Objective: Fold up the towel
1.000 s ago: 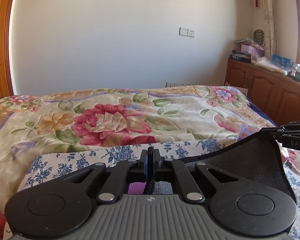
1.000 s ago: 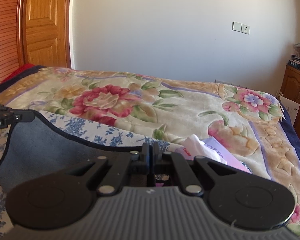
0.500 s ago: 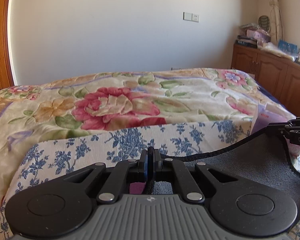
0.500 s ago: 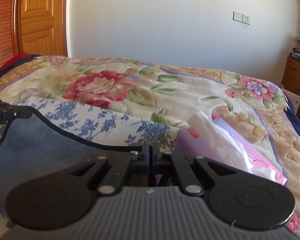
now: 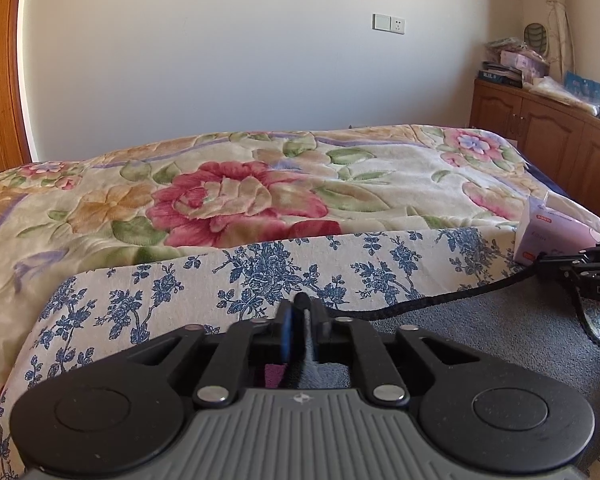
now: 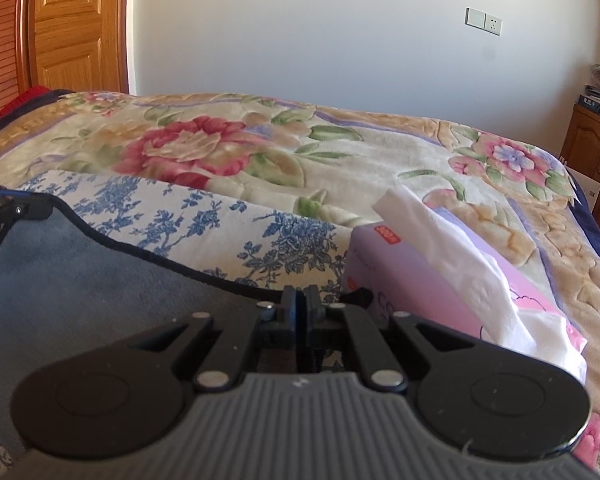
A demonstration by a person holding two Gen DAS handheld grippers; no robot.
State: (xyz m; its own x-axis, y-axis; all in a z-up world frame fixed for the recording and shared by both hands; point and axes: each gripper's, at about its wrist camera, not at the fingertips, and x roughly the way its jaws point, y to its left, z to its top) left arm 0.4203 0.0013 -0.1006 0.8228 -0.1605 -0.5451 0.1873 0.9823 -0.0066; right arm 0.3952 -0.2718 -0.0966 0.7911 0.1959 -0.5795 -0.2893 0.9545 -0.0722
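A bed (image 5: 100,208) under a flowered blanket (image 6: 340,148) is filling both views. A blue-and-white patterned cloth (image 5: 220,280) is lying across its near part, and the grey towel (image 5: 480,332) is lying on that cloth — stretched between the two grippers. A purple tissue box (image 6: 428,280) is sitting just beside the towel's right end. The left gripper (image 5: 300,308) is pinching the towel's dark hem, jaws pressed together on it. The right gripper (image 6: 300,300) is likewise clamping the hem at the other end.
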